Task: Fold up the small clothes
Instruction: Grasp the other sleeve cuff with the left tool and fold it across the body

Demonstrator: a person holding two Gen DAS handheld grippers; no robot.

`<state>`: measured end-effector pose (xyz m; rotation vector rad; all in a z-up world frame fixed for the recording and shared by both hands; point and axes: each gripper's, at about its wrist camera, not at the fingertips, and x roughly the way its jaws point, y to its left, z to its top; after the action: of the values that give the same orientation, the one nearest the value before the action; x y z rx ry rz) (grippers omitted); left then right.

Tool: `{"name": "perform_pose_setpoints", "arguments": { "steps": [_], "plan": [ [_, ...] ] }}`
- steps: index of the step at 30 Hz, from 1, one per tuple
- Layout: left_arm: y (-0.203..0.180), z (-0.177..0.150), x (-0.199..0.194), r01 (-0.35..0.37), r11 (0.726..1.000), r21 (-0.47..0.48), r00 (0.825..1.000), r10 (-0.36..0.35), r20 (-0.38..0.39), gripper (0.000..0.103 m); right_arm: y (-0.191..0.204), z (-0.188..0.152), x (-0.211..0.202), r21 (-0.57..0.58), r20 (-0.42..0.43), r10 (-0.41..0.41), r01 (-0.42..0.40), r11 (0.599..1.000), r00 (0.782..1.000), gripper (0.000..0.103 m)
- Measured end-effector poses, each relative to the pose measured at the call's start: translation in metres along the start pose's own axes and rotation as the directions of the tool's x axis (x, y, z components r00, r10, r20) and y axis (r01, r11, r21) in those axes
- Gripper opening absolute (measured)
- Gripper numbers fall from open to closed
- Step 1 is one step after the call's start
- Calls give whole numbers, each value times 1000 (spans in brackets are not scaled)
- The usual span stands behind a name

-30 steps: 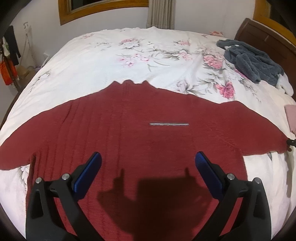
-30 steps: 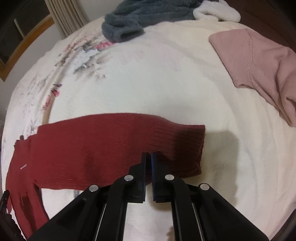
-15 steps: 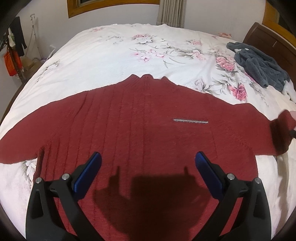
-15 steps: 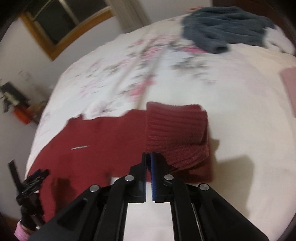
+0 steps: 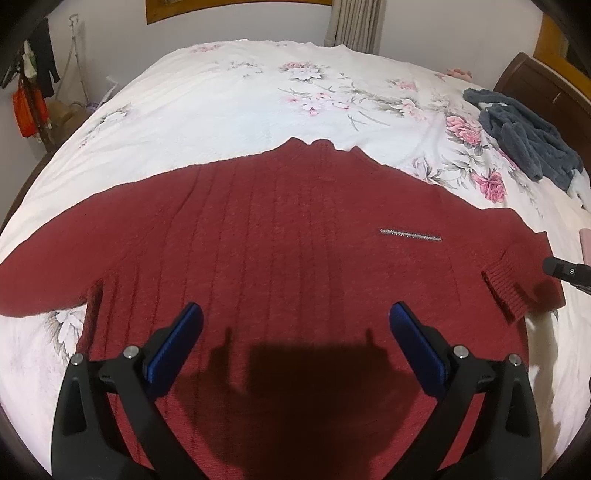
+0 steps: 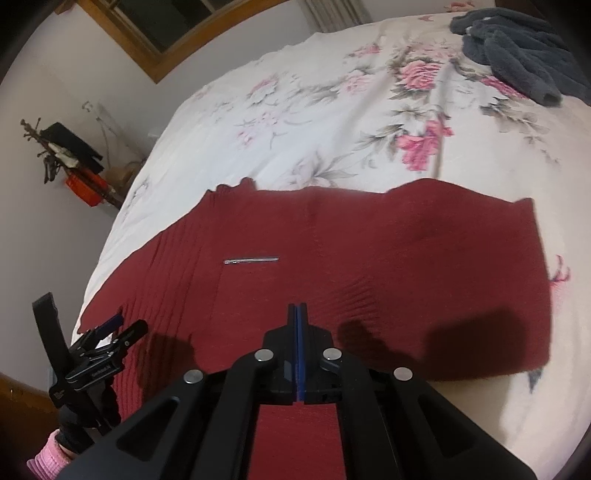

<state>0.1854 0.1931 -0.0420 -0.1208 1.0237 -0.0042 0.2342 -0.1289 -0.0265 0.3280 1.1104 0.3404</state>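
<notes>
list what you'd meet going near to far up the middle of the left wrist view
left gripper → red sweater → floral bedspread → curtain

No text can be read: the left gripper point(image 6: 110, 325) bears small pale lettering on its black body in the right wrist view, but it is too small and upside down.
</notes>
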Motion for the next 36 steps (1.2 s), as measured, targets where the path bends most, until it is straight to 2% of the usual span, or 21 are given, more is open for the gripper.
{"name": "perform_pose_setpoints", "arguments": {
  "steps": [3,6,7,9,11,13,17,19,22,23,26,27,28,30,32,36],
  "plan": [
    [-4,-1,3,41,999,-12,999,-41,-19,100,-15,-4,-12,24,12,-18,17,1000,1000,8],
    [-25,-2,7,136,990,-29,989,-137,-56,100,-34,-14,-23,41,13,-58,57,998,998,12],
    [-39,-2,11,198,980,-33,976,-200,-89,100,-44,-21,-26,51,8,-74,73,996,997,13],
    [-60,-5,19,276,960,-49,950,-280,-138,100,-58,-29,-26,72,-7,-84,84,994,996,13],
    [-87,-8,31,350,934,-75,915,-358,-184,100,-74,-40,-28,100,-18,-86,87,991,996,13],
    [-109,-11,43,387,918,-81,893,-395,-215,100,-86,-50,-32,118,-17,-77,79,990,997,13],
    [-154,-13,68,466,875,-131,832,-484,-273,99,-96,-66,-42,104,-6,-84,84,991,996,13],
    [-170,-12,79,473,869,-148,820,-495,-287,99,-97,-72,-48,86,0,-94,94,992,996,14],
    [-187,-9,87,476,864,-164,815,-504,-287,98,-99,-78,-53,76,9,-92,91,993,996,17],
    [-191,-7,87,480,862,-165,812,-507,-288,93,-100,-80,-55,73,12,-91,90,993,996,18],
    [-201,-6,87,502,849,-166,792,-528,-306,55,-102,-83,-56,67,18,-102,101,993,995,19],
    [-201,-5,88,496,851,-173,794,-525,-308,42,-103,-84,-56,67,19,-107,106,992,994,19],
    [-200,-5,89,487,855,-180,798,-519,-306,35,-104,-84,-55,69,20,-110,108,992,994,19],
    [-196,-4,91,496,842,-214,789,-539,-293,19,-105,-86,-55,78,20,-106,104,992,994,19],
    [-191,-4,88,525,814,-249,767,-579,-274,11,-105,-86,-54,84,21,-103,100,991,995,19],
    [-181,0,64,555,804,-211,781,-592,-201,8,-101,-85,-55,72,22,-119,117,991,993,20]
  ]
}}
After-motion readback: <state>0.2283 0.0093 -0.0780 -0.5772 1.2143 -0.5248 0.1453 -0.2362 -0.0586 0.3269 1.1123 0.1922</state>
